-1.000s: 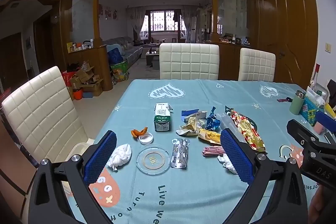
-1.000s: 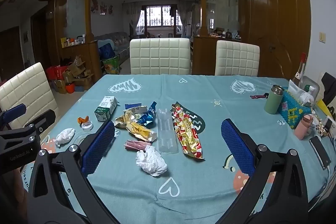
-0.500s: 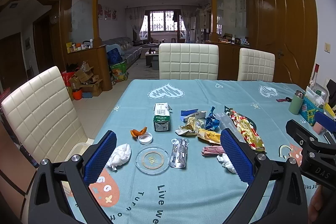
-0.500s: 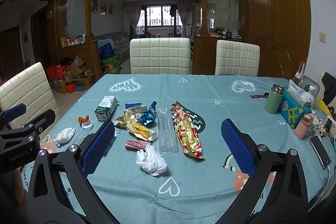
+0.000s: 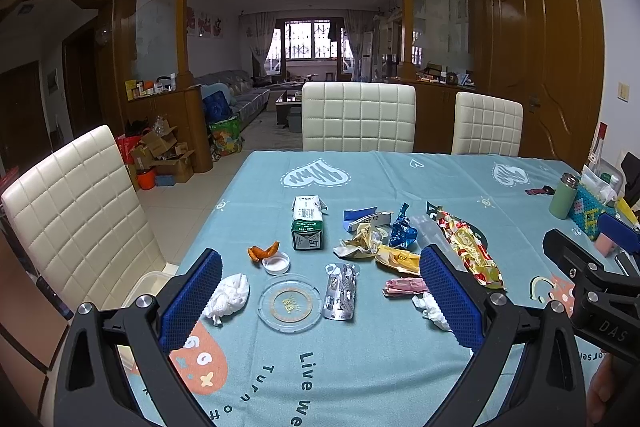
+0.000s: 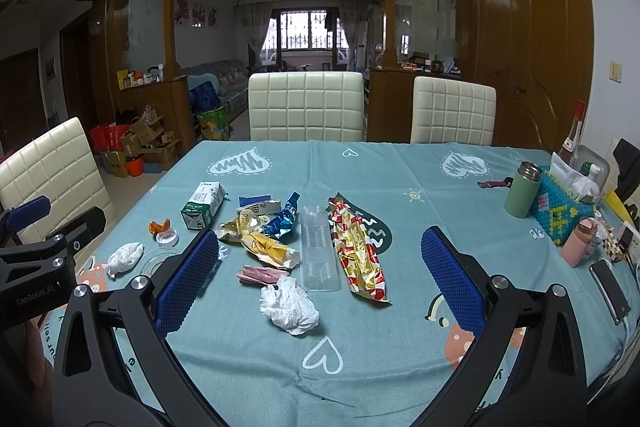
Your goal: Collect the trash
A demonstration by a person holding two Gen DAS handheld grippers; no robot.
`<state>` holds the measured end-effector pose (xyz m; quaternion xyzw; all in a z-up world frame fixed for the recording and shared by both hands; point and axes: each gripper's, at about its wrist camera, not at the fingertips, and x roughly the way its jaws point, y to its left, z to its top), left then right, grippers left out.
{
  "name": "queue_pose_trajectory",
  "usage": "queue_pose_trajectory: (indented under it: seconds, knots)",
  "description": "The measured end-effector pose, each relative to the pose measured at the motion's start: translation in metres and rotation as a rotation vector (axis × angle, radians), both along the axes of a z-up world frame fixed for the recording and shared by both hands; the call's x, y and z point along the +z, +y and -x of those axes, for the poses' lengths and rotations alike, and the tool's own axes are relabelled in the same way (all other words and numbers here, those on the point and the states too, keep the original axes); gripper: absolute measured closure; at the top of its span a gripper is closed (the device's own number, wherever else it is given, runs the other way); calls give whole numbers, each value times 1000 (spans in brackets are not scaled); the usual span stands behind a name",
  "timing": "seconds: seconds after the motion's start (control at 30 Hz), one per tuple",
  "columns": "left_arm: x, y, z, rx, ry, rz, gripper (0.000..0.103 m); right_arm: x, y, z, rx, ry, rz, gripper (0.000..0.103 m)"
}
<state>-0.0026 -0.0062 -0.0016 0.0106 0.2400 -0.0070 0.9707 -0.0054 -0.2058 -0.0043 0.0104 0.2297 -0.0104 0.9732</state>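
Trash lies scattered on the teal tablecloth [image 5: 360, 367]: a green-white milk carton [image 5: 307, 227], orange peel [image 5: 263, 250], a white lid [image 5: 276, 262], a crumpled tissue [image 5: 228, 293], a silver foil wrapper [image 5: 341, 292], yellow and blue wrappers [image 5: 380, 239], and a red-gold wrapper [image 6: 357, 252]. A second crumpled tissue [image 6: 289, 305] and a clear plastic tray [image 6: 319, 247] lie in the right wrist view. My left gripper [image 5: 318, 301] is open and empty above the near edge. My right gripper [image 6: 320, 281] is open and empty.
A clear glass ashtray [image 5: 289, 303] sits near the tissue. A green flask [image 6: 522, 190], a beaded tissue box [image 6: 560, 211], a pink bottle [image 6: 578, 241] and a phone [image 6: 608, 291] stand at the right. White chairs [image 5: 358, 117] surround the table.
Both views have shifted very slightly; nothing on the table has moved and both grippers stay open.
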Motion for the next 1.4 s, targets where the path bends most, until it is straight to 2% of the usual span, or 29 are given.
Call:
queue_pose_trajectory:
  seconds: [1.4]
  knots:
    - [-6,-2,-2,-15,24,11,6,-1,0,-3,1,4,4,3]
